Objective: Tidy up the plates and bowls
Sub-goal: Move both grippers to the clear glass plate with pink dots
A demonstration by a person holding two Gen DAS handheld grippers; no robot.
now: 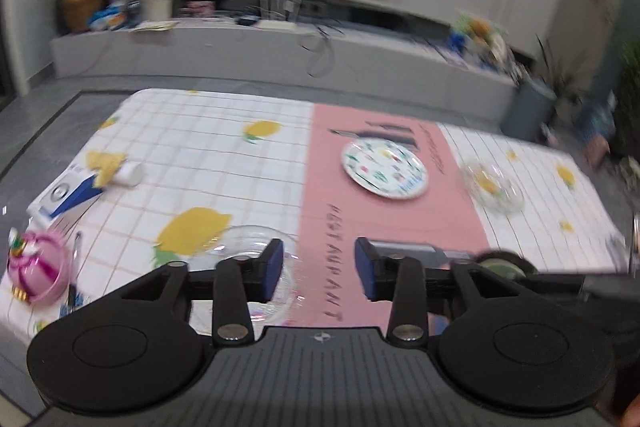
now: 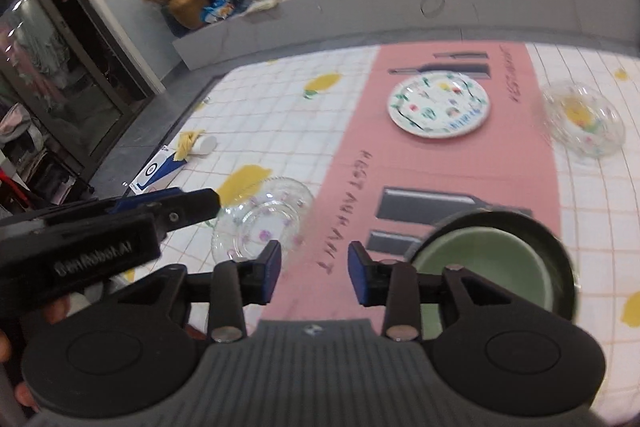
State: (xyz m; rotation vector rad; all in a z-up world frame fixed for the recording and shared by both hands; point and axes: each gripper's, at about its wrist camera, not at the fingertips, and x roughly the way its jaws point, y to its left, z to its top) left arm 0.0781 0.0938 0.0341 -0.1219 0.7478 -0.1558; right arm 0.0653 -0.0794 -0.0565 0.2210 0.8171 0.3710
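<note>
A patterned white plate (image 1: 384, 169) (image 2: 439, 105) lies on the pink placemat (image 1: 332, 195) (image 2: 352, 131). A clear glass bowl (image 1: 493, 187) (image 2: 582, 119) stands to its right. A second clear glass bowl (image 1: 256, 255) (image 2: 264, 219) sits near the left edge of the mat. A dark bowl with a green inside (image 2: 494, 263) (image 1: 502, 265) stands at the front right. My left gripper (image 1: 319, 269) (image 2: 168, 205) is open and empty above the mat's front, beside the near glass bowl. My right gripper (image 2: 314, 273) is open and empty between the near glass bowl and the green bowl.
The table has a lemon-print checked cloth (image 1: 208, 163) (image 2: 280, 115). A blue and white box with a yellow cloth and a white cup (image 1: 96, 173) (image 2: 188, 151) lies at the left. A pink round ornament (image 1: 38, 267) sits at the front left corner. A TV bench stands beyond the table.
</note>
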